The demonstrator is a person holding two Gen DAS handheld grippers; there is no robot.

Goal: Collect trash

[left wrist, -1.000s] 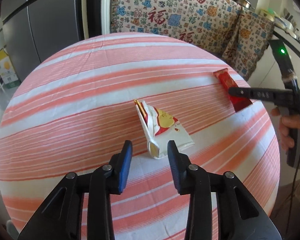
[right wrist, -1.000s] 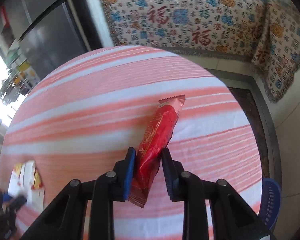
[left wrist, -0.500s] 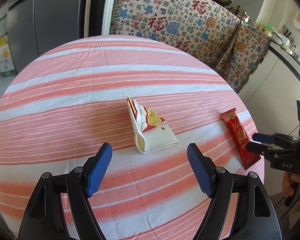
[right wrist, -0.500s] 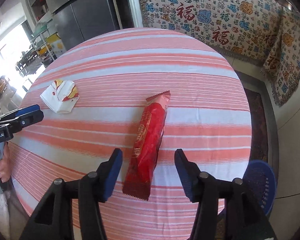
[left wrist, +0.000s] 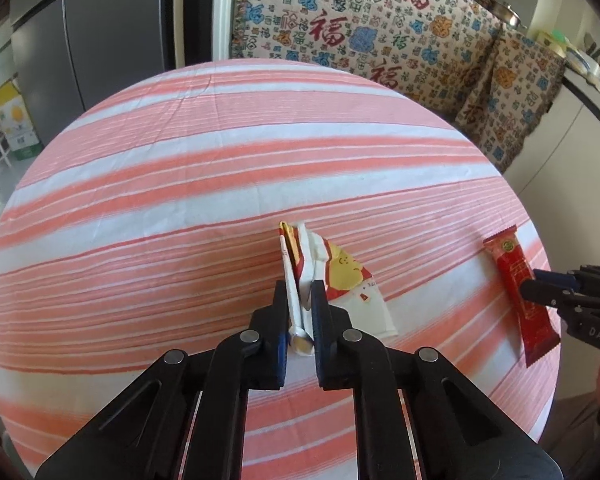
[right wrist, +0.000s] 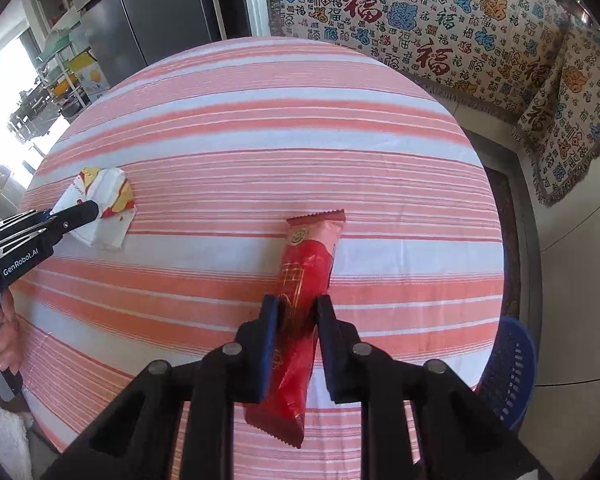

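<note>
A round bench (left wrist: 220,184) fills the middle, draped in a cloth of salmon-pink and white stripes. Behind it hangs a patterned throw (left wrist: 364,36) — cream, with red characters and blue and orange motifs — spread over the seating along the far wall. To the left stands a tall grey fridge (left wrist: 100,40), with a yellow-and-green box (left wrist: 14,120) low beside it. And down at the right edge of the bench — a blue plastic basket (right wrist: 508,376) on the pale tiled floor (right wrist: 572,280).
</note>
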